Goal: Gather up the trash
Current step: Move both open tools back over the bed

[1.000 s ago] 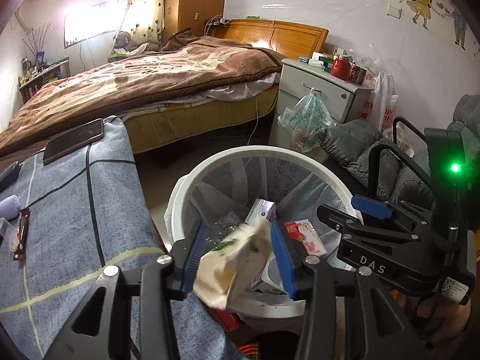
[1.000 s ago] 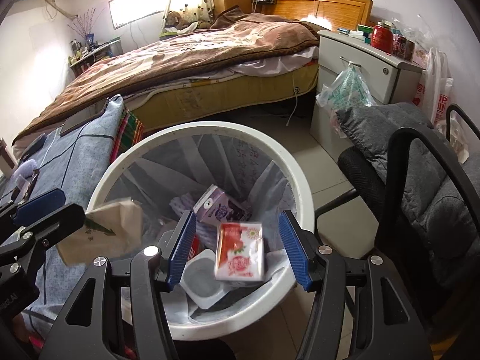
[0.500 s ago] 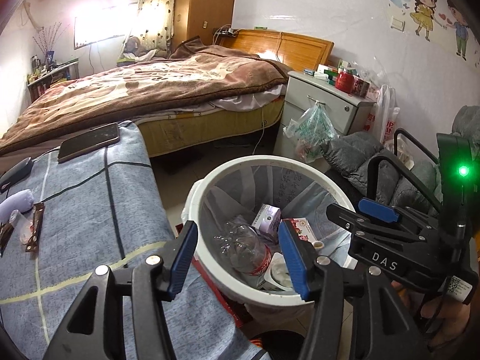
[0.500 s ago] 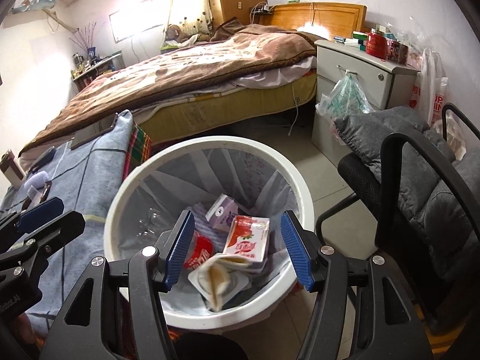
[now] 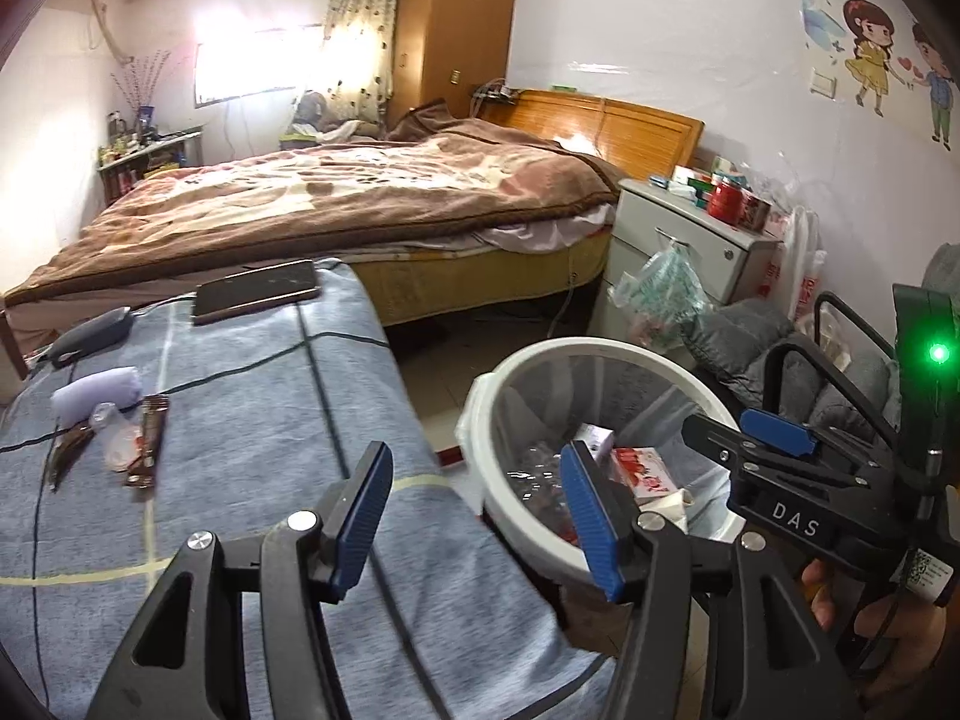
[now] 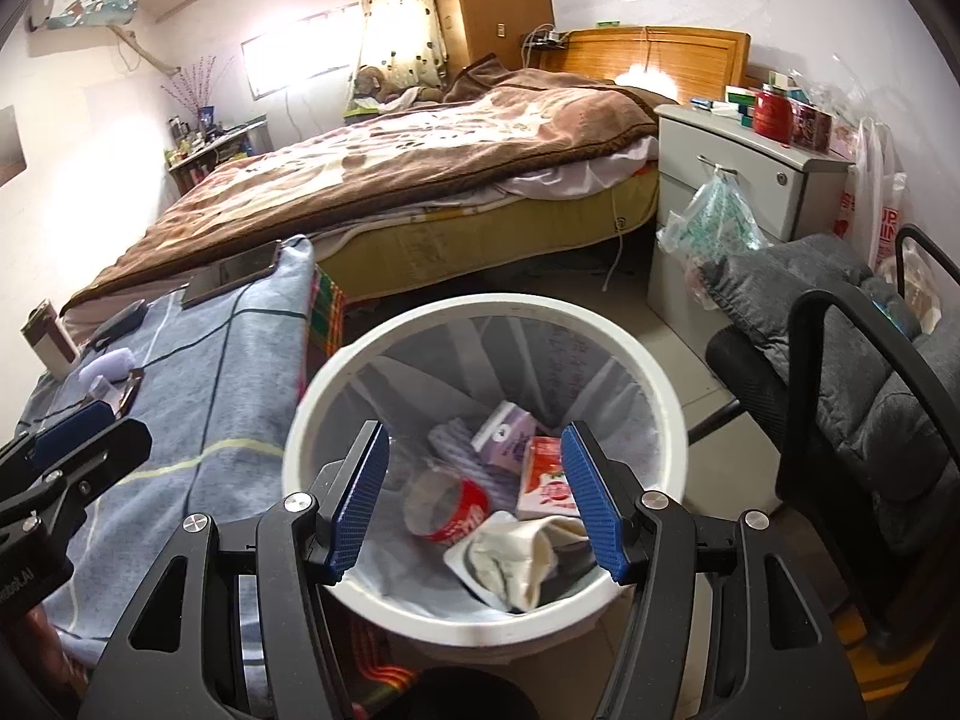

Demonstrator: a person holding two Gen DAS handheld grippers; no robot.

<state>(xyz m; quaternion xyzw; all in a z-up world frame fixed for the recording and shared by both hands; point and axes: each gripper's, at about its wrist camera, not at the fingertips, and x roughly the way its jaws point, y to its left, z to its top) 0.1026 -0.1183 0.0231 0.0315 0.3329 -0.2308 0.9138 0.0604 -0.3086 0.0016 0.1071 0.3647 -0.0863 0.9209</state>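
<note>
Left gripper (image 5: 474, 516), jaws spread and empty, nearer the wrappers (image 5: 144, 441) at middle left on the tabletop (image 5: 240, 420); their long axes run up-frame.

A white round bin (image 6: 480, 618) holds a red-labelled bottle (image 6: 447, 507), cartons (image 6: 543, 483) and what looks like crumpled paper (image 6: 516, 558).

White letters "DAS" readable on black body of right gripper (image 5: 774, 441), seen from left wrist view. Red letters "UP" and "IN" partly legible on white plastic bag (image 6: 882, 204) beside nightstand. Carton print in bin too small to read.
</note>
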